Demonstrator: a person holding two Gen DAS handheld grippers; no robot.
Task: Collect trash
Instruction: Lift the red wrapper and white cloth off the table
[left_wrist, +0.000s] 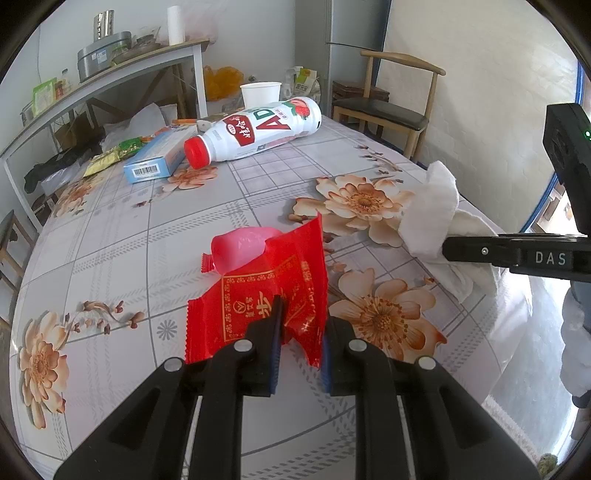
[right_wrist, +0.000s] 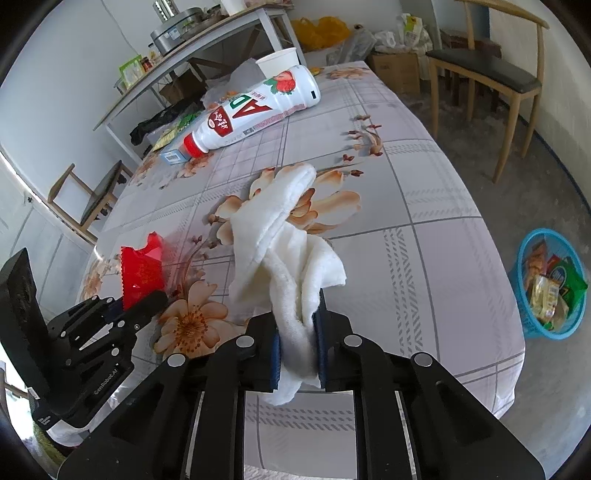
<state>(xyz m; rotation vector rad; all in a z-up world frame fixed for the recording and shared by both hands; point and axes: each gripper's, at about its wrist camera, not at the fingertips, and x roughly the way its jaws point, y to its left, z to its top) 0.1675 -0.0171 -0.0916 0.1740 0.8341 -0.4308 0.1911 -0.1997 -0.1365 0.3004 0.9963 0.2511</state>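
My left gripper (left_wrist: 300, 332) is shut on a crumpled red snack wrapper (left_wrist: 266, 295) that lies on the flowered tablecloth (left_wrist: 147, 229), with a pink piece (left_wrist: 240, 247) behind it. My right gripper (right_wrist: 298, 332) is shut on a white crumpled cloth (right_wrist: 280, 229) that trails forward over the table. In the left wrist view the right gripper's finger (left_wrist: 476, 251) pinches the cloth (left_wrist: 432, 210) at the right table edge. In the right wrist view the left gripper (right_wrist: 136, 306) and the wrapper (right_wrist: 142, 271) are at the left.
A white bottle with a red cap (left_wrist: 255, 129) lies on its side at the far end, beside a blue box (left_wrist: 159, 158), a paper cup (left_wrist: 260, 94) and green packets. A blue basket of wrappers (right_wrist: 546, 284) stands on the floor right of the table. Wooden chairs (left_wrist: 391, 103) stand around.
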